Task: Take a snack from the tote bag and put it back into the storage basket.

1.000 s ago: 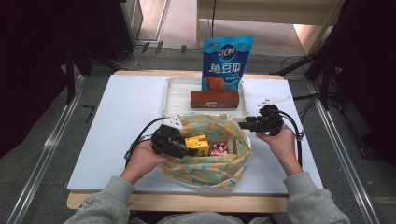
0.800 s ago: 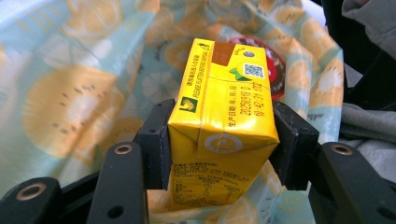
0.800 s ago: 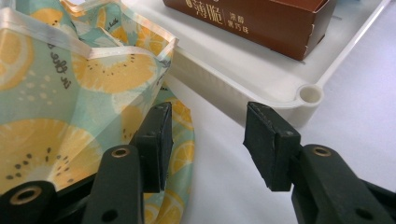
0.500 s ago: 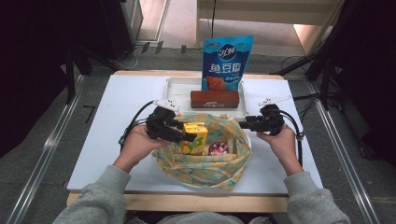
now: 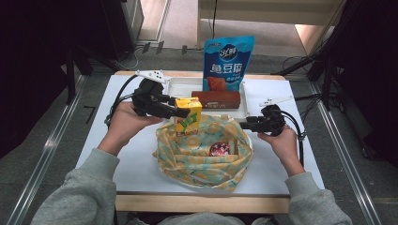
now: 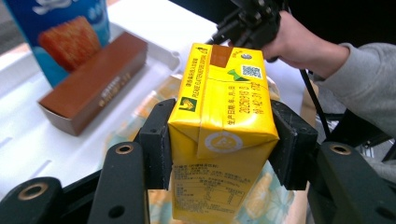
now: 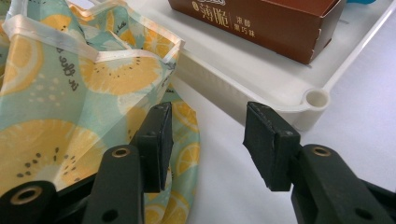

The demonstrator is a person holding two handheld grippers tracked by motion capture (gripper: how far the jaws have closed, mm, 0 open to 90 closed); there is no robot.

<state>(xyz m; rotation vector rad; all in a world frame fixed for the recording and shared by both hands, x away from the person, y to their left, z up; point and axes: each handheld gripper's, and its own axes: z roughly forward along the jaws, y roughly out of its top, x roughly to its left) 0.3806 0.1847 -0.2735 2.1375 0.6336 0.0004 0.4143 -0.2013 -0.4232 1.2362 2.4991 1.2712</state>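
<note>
White tray (image 5: 180, 86) sits at the far edge of the table (image 5: 136, 154), middle. In it: a brown box (image 5: 218, 99) lying flat along the tray's near side, and a blue snack pouch (image 5: 228, 61) standing upright behind it. In the right gripper view the brown box (image 7: 261, 23) lies in the tray (image 7: 261, 88), whose rounded corner is just ahead of the jaws.

Fabric bag (image 5: 202, 152), lemon print on pale green, sits open just near of the tray, toward the table's near edge, mouth up. A small round red item (image 5: 219, 149) lies inside it; what it is cannot be read. The bag's far rim lies against the tray's near wall, so anything lifted toward the tray passes over that rim and the brown box.

Left gripper (image 5: 180, 111): jaws pinch a yellow drink carton (image 5: 189, 117) by its two side faces, pads flat on it, clear in the left gripper view (image 6: 222, 140). The carton (image 6: 219, 121) hangs above the bag's far-left rim, off the cloth, its top end pointing away from that gripper's camera.

Right gripper (image 5: 244, 124): held at the bag's right rim, near the tray's near right corner. In the right gripper view (image 7: 208, 140) the jaws stand spread with nothing between them; the left pad is against the bag cloth (image 7: 70, 93), bare table under the gap.
</note>
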